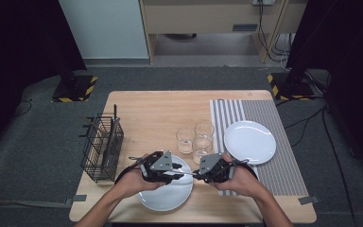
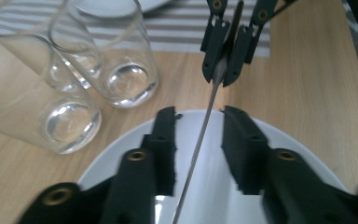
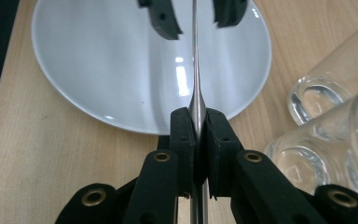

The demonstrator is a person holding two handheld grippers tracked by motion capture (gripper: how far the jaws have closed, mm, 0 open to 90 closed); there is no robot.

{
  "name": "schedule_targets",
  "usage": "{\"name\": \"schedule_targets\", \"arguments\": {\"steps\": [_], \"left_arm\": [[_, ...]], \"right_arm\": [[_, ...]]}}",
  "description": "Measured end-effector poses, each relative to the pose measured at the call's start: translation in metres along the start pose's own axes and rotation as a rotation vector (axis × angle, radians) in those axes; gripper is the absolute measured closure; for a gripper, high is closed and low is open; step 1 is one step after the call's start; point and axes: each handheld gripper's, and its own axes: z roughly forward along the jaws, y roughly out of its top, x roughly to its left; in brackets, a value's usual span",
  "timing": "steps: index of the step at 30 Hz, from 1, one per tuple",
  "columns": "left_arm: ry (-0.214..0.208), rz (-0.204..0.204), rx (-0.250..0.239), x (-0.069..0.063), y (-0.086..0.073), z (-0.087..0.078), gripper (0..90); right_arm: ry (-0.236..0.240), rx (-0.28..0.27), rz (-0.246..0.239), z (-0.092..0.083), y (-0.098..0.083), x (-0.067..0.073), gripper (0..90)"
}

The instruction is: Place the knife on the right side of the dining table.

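Round glossy white plate (image 1: 170, 196) under a thin silver metal utensil (image 2: 200, 140); second white plate (image 1: 249, 142) on a grey-and-white striped placemat (image 1: 283, 175); clear glass tumblers (image 1: 194, 138); black wire basket (image 1: 102, 147); pale wood-grain table (image 1: 146, 111); black gripper jaws.

The table holds two white plates (image 1: 249, 141) (image 1: 166, 196) and three clear glasses (image 1: 185, 140) (image 1: 204, 129) (image 1: 202, 148). One wire basket (image 1: 102, 147) stands at left, one striped mat (image 1: 264, 113) at right, and one metal utensil (image 2: 200, 140) spans the two grippers (image 1: 174, 174) (image 1: 199, 174)

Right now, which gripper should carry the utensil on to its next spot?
Right. The right gripper is clamped on the metal utensil, while the left gripper stands open around its thin end without touching it, above the near plate. So the right likely moves it alone.
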Motion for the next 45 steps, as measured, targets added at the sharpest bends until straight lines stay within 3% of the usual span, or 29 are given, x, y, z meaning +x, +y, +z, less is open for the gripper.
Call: {"name": "schedule_targets", "arguments": {"steps": [6,17,25,45], "left_arm": [[0.050,-0.043,-0.030,0.002,-0.002,-0.002,36.1],[0.121,-0.103,-0.136,0.004,-0.001,-0.014,13.1],[0.134,-0.111,-0.146,0.002,-0.002,-0.018,9.0],[0.168,-0.177,-0.156,0.002,-0.019,-0.016,5.3]], "right_arm": [[-0.011,0.000,0.003,-0.002,-0.002,-0.001,83.2],[-0.023,0.013,0.003,-0.004,-0.007,0.000,83.2],[-0.043,0.014,0.025,-0.008,-0.013,0.001,83.2],[-0.096,0.020,0.048,-0.025,-0.021,-0.003,83.2]]}}
